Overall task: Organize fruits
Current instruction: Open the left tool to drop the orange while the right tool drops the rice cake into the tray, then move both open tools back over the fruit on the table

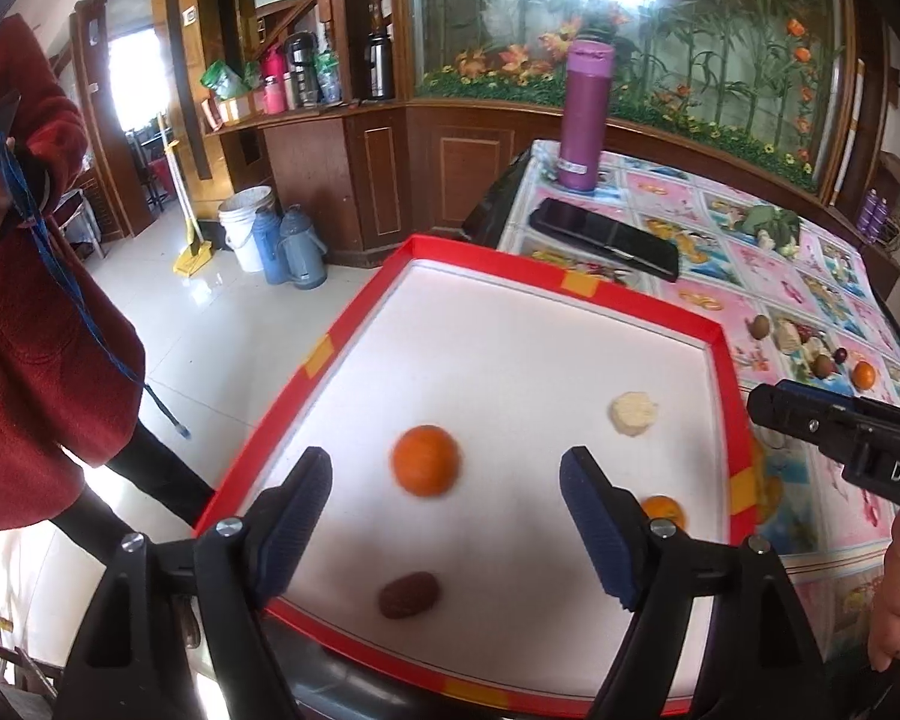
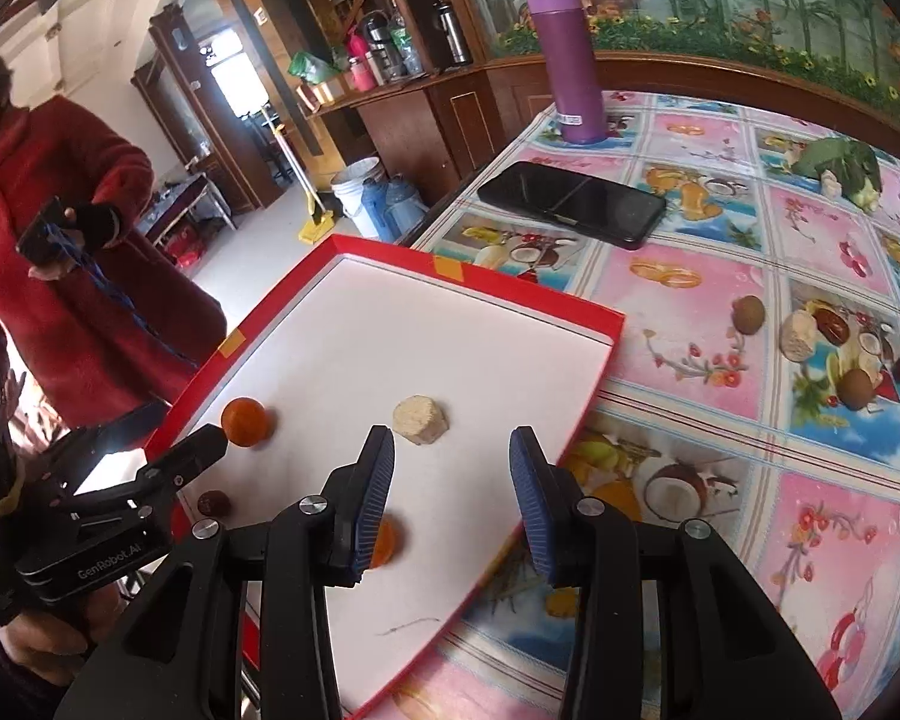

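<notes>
A red-rimmed white tray (image 1: 727,396) (image 2: 609,343) sits at the table's left edge. In it lie an orange (image 1: 424,459) (image 2: 245,420), a second orange (image 1: 664,510) (image 2: 385,540), a pale beige chunk (image 1: 632,413) (image 2: 420,419) and a dark brown fruit (image 1: 408,594) (image 2: 213,504). My left gripper (image 1: 447,516) is open and empty above the tray, with the first orange between its fingers' line of sight. My right gripper (image 2: 452,501) is open and empty over the tray's right part. More fruits (image 2: 855,387) lie on the tablecloth to the right.
A black phone (image 2: 572,201) and a purple bottle (image 2: 564,60) stand on the flowered tablecloth behind the tray. A green vegetable (image 2: 840,168) lies at the far right. A person in a red coat (image 2: 72,276) stands left of the table. Buckets and flasks (image 1: 270,237) are on the floor.
</notes>
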Demonstrator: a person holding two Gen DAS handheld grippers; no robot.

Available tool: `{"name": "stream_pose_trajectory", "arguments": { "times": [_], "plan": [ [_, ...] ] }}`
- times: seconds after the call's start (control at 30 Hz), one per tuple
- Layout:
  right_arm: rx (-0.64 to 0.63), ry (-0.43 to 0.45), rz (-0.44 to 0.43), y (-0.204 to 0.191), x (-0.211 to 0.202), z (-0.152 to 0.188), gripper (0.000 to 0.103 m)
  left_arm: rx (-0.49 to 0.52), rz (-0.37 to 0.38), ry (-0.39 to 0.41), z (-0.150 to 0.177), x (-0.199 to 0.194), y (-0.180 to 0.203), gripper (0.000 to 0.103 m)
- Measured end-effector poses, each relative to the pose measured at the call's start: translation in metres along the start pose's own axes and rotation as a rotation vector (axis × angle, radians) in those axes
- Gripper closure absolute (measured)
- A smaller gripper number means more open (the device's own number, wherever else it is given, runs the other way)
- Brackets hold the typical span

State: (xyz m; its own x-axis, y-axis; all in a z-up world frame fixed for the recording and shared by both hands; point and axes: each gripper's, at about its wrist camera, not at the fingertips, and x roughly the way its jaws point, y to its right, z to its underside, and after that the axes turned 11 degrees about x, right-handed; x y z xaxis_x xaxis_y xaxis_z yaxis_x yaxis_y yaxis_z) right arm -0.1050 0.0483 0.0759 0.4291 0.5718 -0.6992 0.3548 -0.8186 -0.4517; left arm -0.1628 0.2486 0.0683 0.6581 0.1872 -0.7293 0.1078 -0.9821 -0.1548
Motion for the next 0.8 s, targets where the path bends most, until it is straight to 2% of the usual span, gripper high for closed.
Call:
{"name": "stream_pose_trajectory", "arguments": {
  "times": [0.2, 0.43, 0.63, 0.8],
  "plan": [
    [0.057, 0.036, 0.024, 0.040, -0.027, 0.008, 0.064, 0.053, 0.049, 0.013, -0.006, -0.006, 0.036, 0.019],
    [0.163, 0.080, 0.137, 0.125, -0.057, 0.012, 0.064, 0.115, 0.101, 0.010, -0.009, -0.009, 0.080, 0.017],
    [0.310, 0.118, 0.241, 0.211, -0.078, 0.004, 0.063, 0.171, 0.133, 0.002, -0.014, -0.011, 0.118, 0.016],
    [0.365, 0.142, 0.268, 0.245, -0.086, -0.011, 0.063, 0.218, 0.162, 0.007, -0.019, -0.014, 0.146, 0.016]
  ]
}}
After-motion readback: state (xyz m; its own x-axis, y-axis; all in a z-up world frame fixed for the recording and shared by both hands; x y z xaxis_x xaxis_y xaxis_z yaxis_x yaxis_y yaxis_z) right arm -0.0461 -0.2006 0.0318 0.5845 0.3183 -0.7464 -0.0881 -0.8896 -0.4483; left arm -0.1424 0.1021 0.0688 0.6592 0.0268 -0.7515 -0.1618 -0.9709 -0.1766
